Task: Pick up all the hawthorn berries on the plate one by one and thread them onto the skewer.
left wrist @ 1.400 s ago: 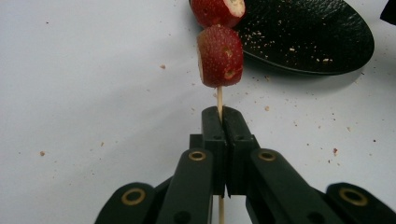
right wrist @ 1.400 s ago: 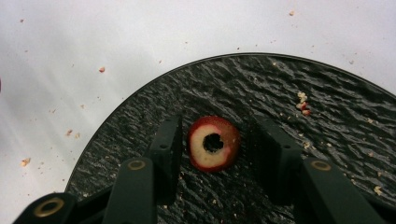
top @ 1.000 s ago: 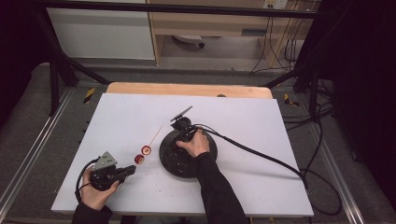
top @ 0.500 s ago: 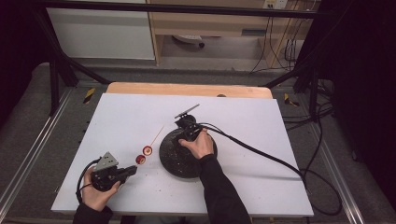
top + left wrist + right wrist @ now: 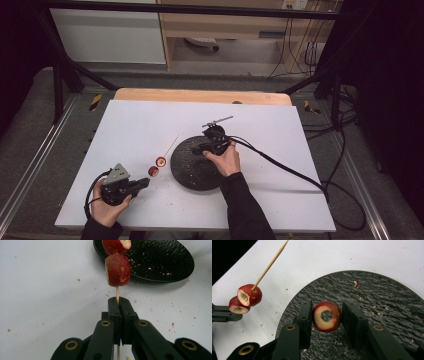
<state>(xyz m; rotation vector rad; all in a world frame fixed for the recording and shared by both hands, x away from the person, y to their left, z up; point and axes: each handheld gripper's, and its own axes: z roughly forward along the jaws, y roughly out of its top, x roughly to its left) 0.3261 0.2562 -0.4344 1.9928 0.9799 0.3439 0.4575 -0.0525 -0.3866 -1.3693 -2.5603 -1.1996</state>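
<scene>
On the white table point(image 5: 150, 125), the skewer's point(image 5: 117, 293) lower end hides between the left gripper's point(image 5: 119, 305) fingers.

Far half of white worktop point(image 5: 150, 120) open, approach free. Round black textured plate point(image 5: 192, 165) occupies centre. Thin wooden skewer point(image 5: 171, 144) with two red fruit pieces point(image 5: 157, 166) bars the gap left of plate.

Bright, even overhead light on the white table point(image 5: 150, 125), dark surroundings; gripper views sharp, with soft shadows.

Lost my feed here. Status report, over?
Left tongs shut on skewer, two fruit pieces threaded. Right tongs gripping cored piece above plate. Path clear.
</scene>
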